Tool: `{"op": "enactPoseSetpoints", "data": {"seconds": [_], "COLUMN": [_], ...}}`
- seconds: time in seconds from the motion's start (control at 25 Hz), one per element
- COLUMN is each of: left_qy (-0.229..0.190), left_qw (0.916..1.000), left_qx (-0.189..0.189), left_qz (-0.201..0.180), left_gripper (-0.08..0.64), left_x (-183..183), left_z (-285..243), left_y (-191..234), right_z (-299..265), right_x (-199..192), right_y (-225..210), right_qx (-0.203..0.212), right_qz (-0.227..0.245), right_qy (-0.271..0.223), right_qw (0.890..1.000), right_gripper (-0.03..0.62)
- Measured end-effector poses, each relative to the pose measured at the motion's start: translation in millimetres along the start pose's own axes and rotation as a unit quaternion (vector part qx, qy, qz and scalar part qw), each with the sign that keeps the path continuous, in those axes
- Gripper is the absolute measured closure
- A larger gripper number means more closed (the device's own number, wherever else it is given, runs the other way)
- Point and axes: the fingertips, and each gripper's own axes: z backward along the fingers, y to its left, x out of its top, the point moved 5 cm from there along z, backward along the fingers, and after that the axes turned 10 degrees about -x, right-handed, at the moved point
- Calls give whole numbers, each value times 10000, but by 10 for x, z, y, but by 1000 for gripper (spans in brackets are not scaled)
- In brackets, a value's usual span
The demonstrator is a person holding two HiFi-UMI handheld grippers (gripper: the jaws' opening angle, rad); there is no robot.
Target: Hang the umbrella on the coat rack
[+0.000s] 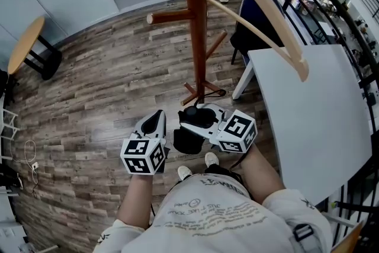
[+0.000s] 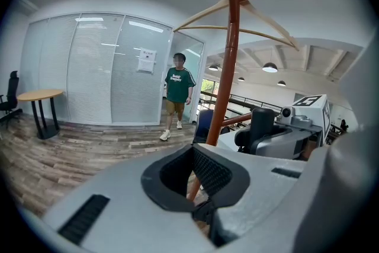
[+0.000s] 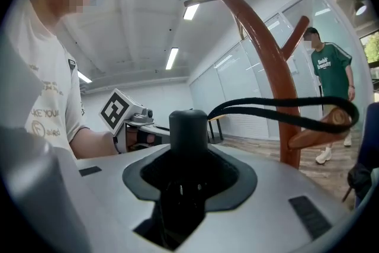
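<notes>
My right gripper [image 1: 198, 118] is shut on the folded black umbrella [image 1: 189, 140], which hangs below it. In the right gripper view the umbrella's round black handle [image 3: 188, 127] stands up between the jaws. Its black wrist strap [image 3: 284, 105] stretches out as a loop to the tip of a low peg [image 3: 323, 127]. That peg belongs to the brown wooden coat rack [image 1: 194, 26], and the loop lies around the peg's end. My left gripper [image 1: 155, 121] is level beside the right one, shut with nothing in it. It faces the rack's pole [image 2: 224, 86].
A white table [image 1: 314, 109] and a dark chair [image 1: 249, 26] stand to the right of the rack, with a black railing [image 1: 355, 38] behind. A round wooden table [image 1: 26, 41] is far left. A person in a green shirt [image 2: 177, 95] walks beyond the rack. Wooden hangers [image 1: 278, 21] top it.
</notes>
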Motion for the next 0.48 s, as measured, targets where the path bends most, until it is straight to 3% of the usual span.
{"op": "enactPoseSetpoints", "data": {"seconds": [0.48], "left_qy": [-26], "left_qw": [10000], "left_qx": [40], "left_qz": [-28], "left_gripper": [555], "left_x": [-34], "left_z": [63], "left_y": [37], "right_z": [-4], "right_x": [-5], "right_y": [-123], "right_qx": [-145], "right_qz": [-123], "right_qy": [-89], "right_qw": [9998], "right_gripper": [442]}}
